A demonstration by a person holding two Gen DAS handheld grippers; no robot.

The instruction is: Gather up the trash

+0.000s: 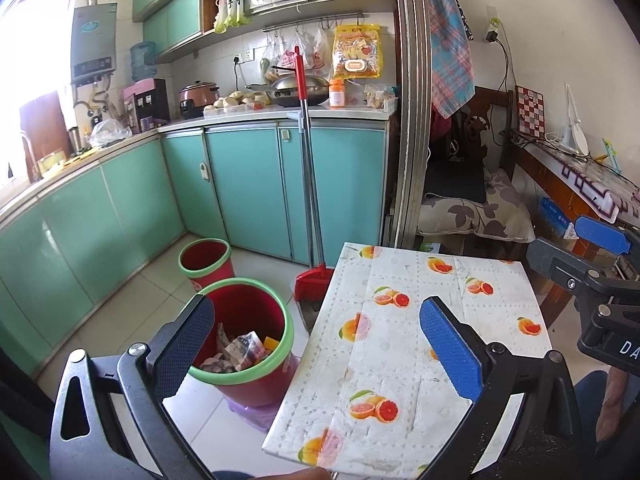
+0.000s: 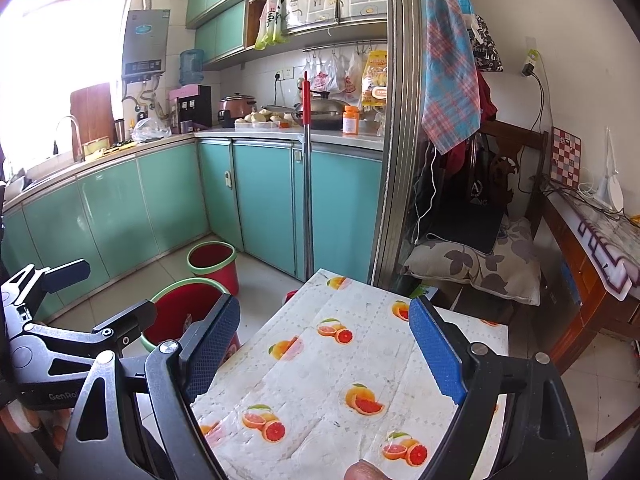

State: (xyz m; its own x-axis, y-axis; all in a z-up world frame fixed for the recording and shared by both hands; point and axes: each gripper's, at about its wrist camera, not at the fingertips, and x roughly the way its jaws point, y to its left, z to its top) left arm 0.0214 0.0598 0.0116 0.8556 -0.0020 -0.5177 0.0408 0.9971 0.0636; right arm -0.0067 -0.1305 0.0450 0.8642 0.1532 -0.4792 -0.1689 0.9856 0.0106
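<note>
A red bin with a green rim (image 1: 244,340) stands on the floor left of a small table (image 1: 400,360) with a grapefruit-print cover. Crumpled wrappers (image 1: 240,354) lie inside the bin. My left gripper (image 1: 316,340) is open and empty, above the bin and the table's left edge. My right gripper (image 2: 324,344) is open and empty above the table (image 2: 360,360). The bin (image 2: 180,312) shows partly behind the left gripper (image 2: 60,320) in the right wrist view. The right gripper (image 1: 592,264) shows at the right edge of the left wrist view.
A second red bin (image 1: 206,260) stands farther back by teal cabinets (image 1: 248,188). A red broom and dustpan (image 1: 310,276) lean against the cabinets. A cushioned chair (image 1: 472,208) and a wooden desk (image 1: 580,184) stand on the right. The counter (image 1: 280,114) holds cookware.
</note>
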